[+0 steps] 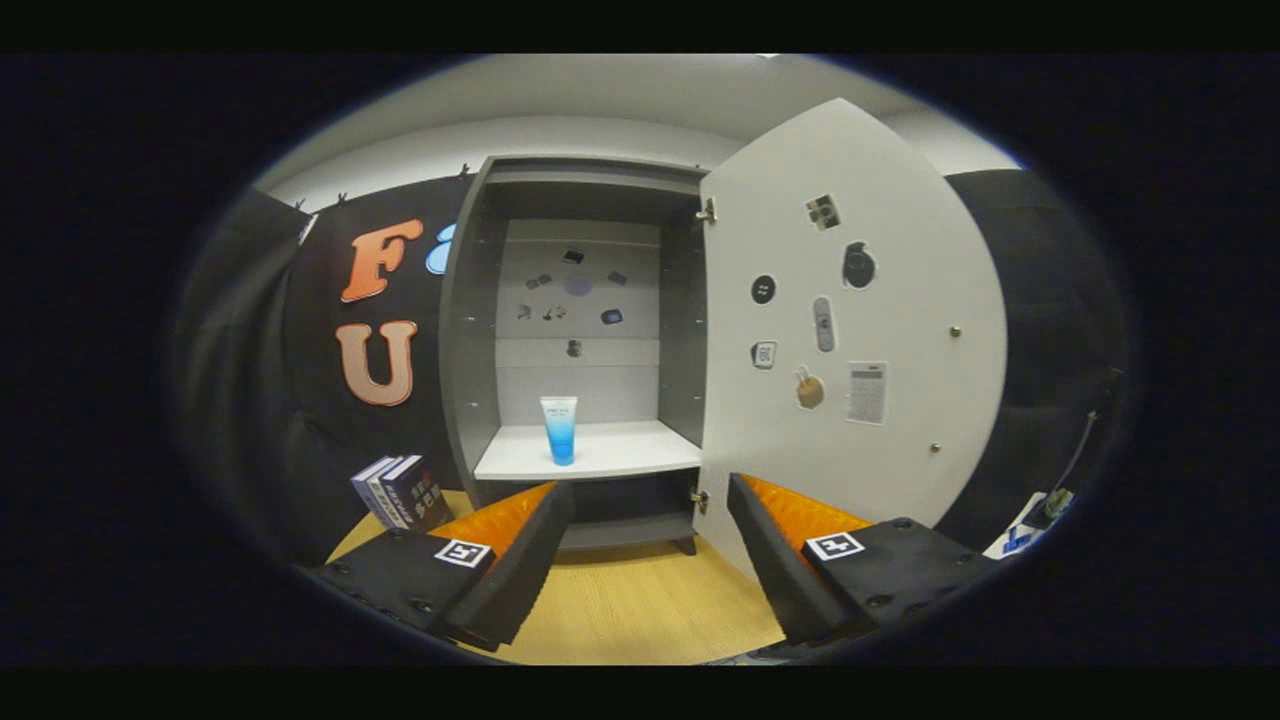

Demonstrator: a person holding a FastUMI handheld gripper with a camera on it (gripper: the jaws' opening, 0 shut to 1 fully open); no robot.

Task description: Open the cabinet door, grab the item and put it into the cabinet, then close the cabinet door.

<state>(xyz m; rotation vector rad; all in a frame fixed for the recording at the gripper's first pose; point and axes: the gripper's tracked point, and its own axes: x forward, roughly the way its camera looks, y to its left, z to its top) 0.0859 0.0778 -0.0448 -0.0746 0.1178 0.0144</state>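
The gripper [650,520] is spread wide, its two fingers well apart with nothing between them but the light wooden table [620,610] below. It has hold of nothing.

Beyond the fingers stands the tall grey cabinet [470,330] with a white shelf [620,450] inside. Its flat white door [900,300] is swung fully open to the right side, hinged at the cabinet's right wall, and its inner face carries several small stickers and a paper slip.

The item, a small tube [559,428] with a white top fading to blue at the bottom, stands upright on the white shelf inside the cabinet, toward the left half of the shelf and near its front edge. It touches neither side wall and is well apart from the fingers. Nothing else rests on that shelf. The cabinet's pale back panel [580,300] shows a scatter of small dark stickers above the tube.

To the left of the cabinet, on the table, a few dark-covered books [400,490] stand together leaning slightly, just beside the cabinet's base and just ahead of the left finger.
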